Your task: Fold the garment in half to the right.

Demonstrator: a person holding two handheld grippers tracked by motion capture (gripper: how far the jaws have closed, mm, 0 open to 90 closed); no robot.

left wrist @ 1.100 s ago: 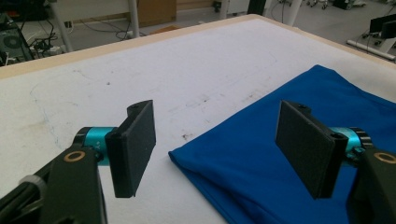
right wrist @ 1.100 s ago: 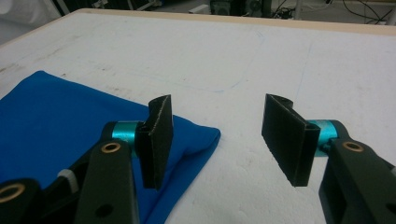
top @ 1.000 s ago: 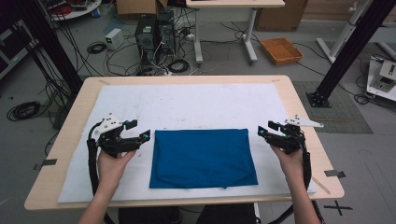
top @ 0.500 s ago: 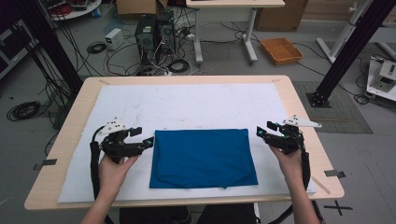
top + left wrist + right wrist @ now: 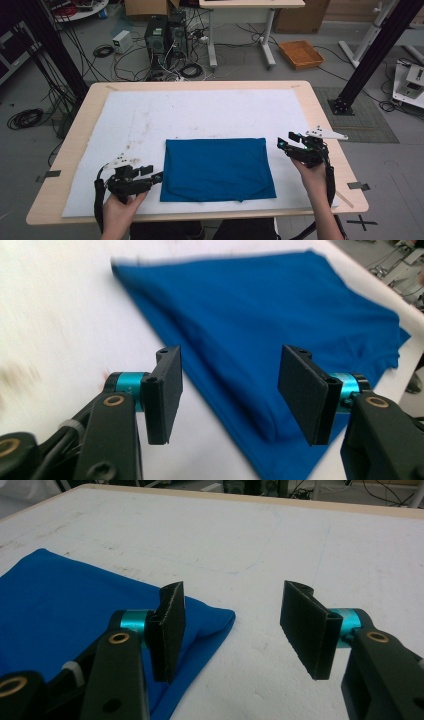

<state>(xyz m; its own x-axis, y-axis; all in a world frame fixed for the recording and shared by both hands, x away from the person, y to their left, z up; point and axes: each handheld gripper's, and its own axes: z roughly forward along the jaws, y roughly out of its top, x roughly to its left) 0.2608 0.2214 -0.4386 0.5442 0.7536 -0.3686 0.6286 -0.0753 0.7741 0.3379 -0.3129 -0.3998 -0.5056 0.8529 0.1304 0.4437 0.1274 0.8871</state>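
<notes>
Table (image 5: 320, 107) carries a white mat (image 5: 210, 110), and on the mat's near half lies the cloth (image 5: 216, 169), blue, folded to a flat rectangle with a small tuck at its near edge. We hold both grippers low at the cloth's two sides.

Left gripper (image 5: 159, 176) sits just off the cloth's near-left corner. In its own view the left gripper (image 5: 230, 390) has its jaws spread wide, holding nothing, with the folded left edge of the cloth (image 5: 280, 325) lying between and beyond them. That view is smeared at its far side, so we judge the hand to be in motion.

Right gripper (image 5: 281, 144) sits just beside the far-right corner. From the right gripper (image 5: 232, 630) view, jaws are likewise parted and empty; the corner of the cloth (image 5: 60, 610) lies under the left jaw, not yet between the two.

Step in hand, as we read it: approach for a two-corner pickup, likely for another fold. Next move calls for each gripper to drop to the mat, straddle its corner, and take all layers, not the top one alone.
</notes>
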